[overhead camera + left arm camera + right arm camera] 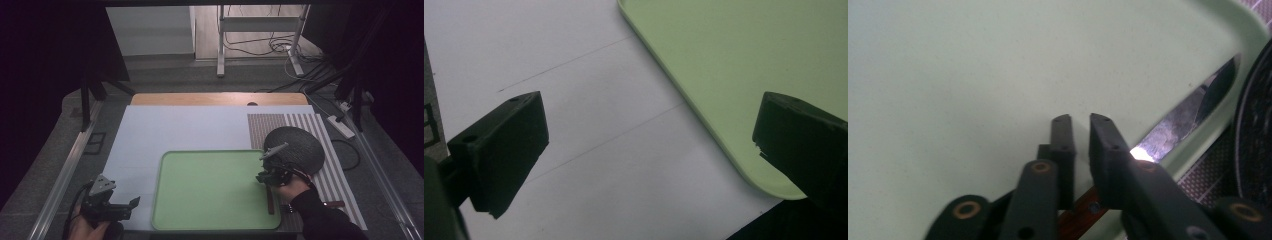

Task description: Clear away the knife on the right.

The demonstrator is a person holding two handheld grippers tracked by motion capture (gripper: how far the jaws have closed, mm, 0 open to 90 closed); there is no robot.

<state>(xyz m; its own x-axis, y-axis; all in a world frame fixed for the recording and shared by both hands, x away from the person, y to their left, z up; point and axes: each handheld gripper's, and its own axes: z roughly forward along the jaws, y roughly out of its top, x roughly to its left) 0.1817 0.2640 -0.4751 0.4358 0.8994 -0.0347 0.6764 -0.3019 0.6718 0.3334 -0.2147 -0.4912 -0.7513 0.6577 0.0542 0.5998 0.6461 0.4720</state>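
Knife work, by the look of it: picking up the shiny steel knife with the brown wooden handle (270, 200), lying along the right rim of the flat light green plastic tray (210, 190), just beside the round dark woven mat (300, 147) sitting on the brown and white striped cloth (340, 185). Seeing the right gripper (1080, 120) down low over the handle, jaws narrow with only a thin slit between them, and not being able to tell from the pictures whether pinching the wood or just hovering over it. Seeing the left gripper (649, 130) waiting wide apart, holding nothing, over the big white sheet (574, 50) near the tray's front left corner. Doing this step well, probably: squeezing the wooden handle and never the blade, gripping it near the middle so as not to be tipping. Checking for a firm hold before lifting, because of a smooth handle maybe slipping. Lifting slowly and straight up, keeping the knife flat and the sharp tip pointing away from the hand. Watching the tray rim, so as not to be catching the blade on it or dragging the tray along. Keeping clear of the woven mat close by on the right. Leaving the left gripper resting where it is, well apart from the knife, or gently steadying the tray if sliding.
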